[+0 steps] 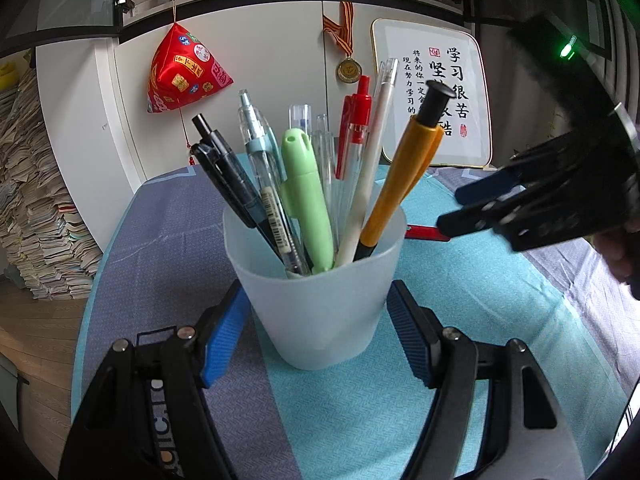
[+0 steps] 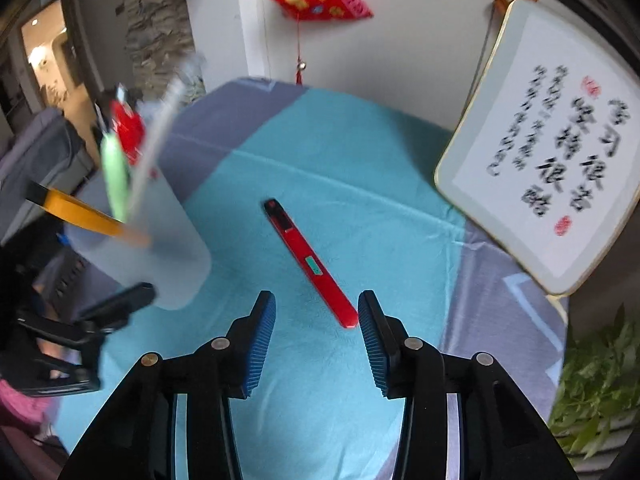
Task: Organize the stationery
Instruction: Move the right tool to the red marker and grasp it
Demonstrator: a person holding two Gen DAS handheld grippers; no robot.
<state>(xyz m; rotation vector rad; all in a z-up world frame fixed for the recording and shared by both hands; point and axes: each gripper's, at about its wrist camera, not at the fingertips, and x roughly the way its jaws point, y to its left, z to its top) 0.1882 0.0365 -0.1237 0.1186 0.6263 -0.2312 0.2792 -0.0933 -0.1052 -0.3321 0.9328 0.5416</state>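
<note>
A frosted plastic cup (image 1: 316, 320) stands on the table with several pens (image 1: 308, 200) upright in it: black, green, red, white and orange among them. My left gripper (image 1: 316, 296) is shut on the cup, one blue pad pressed to each side. A red pen (image 2: 310, 264) lies flat on the teal cloth to the right of the cup (image 2: 160, 248). My right gripper (image 2: 316, 304) hangs just above the pen's near end with its jaws open and nothing between them; the pen's tip lies by the right finger. In the left wrist view the right gripper (image 1: 456, 210) comes in from the right over the red pen (image 1: 424, 233).
The round table wears a teal and grey cloth (image 2: 340, 152). A framed calligraphy board (image 2: 540, 184) leans on the cabinet at the back right. A red ornament (image 1: 184, 72) and a medal (image 1: 349, 69) hang on the cabinet. Stacked papers (image 1: 36, 200) rise at the left, and a plant (image 2: 592, 392) stands at the right.
</note>
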